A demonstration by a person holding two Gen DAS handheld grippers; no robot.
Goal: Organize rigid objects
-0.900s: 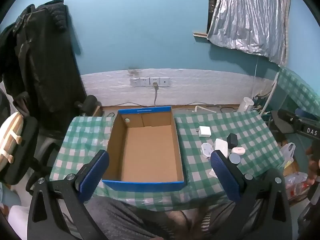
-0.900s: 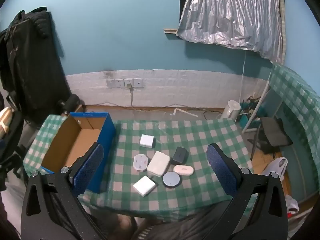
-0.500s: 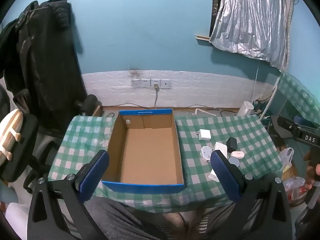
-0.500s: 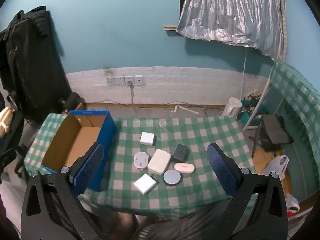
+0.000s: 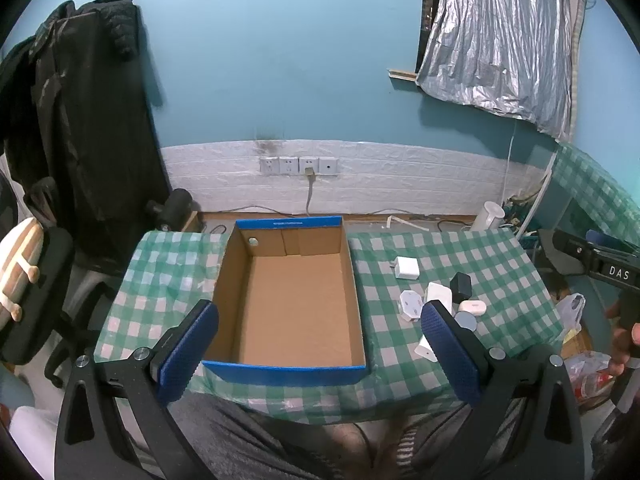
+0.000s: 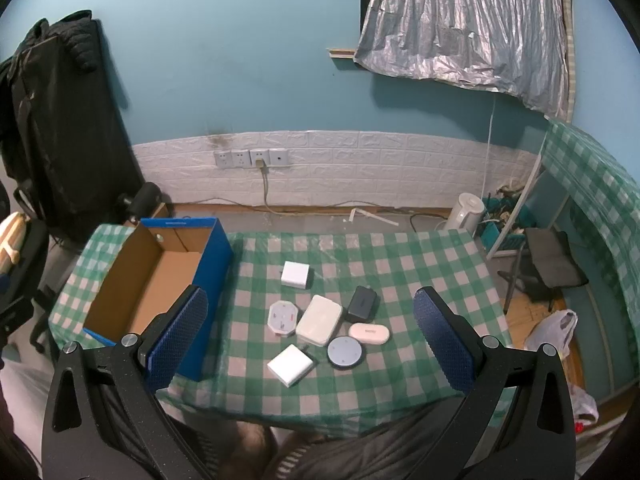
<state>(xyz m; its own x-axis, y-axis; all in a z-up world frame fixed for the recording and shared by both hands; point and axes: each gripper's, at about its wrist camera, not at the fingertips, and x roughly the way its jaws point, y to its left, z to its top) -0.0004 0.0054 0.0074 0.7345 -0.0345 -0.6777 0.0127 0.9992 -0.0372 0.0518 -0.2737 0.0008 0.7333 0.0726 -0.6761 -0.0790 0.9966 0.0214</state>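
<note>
An empty blue cardboard box (image 5: 296, 300) (image 6: 152, 288) stands on the left of the green checked table (image 6: 420, 272). Several small devices lie to its right: a white square charger (image 6: 296, 275), a white octagonal piece (image 6: 283, 317), a white rounded box (image 6: 319, 319), a black block (image 6: 362, 303), a white pill-shaped case (image 6: 369, 333), a grey disc (image 6: 345, 352) and a white square (image 6: 290, 365). My left gripper (image 5: 318, 354) is open and empty, high above the box's near edge. My right gripper (image 6: 310, 344) is open and empty, high above the devices.
A dark coat (image 5: 76, 120) hangs at the left by a chair (image 5: 28, 280). Wall sockets (image 5: 298, 165) with a cable are behind the table. A white kettle (image 6: 466, 212) and a folding stool (image 6: 552, 268) stand on the floor at the right.
Both grippers have risen and drawn back a little, so the table looks smaller and lower in both views. The objects on the table have not moved.
</note>
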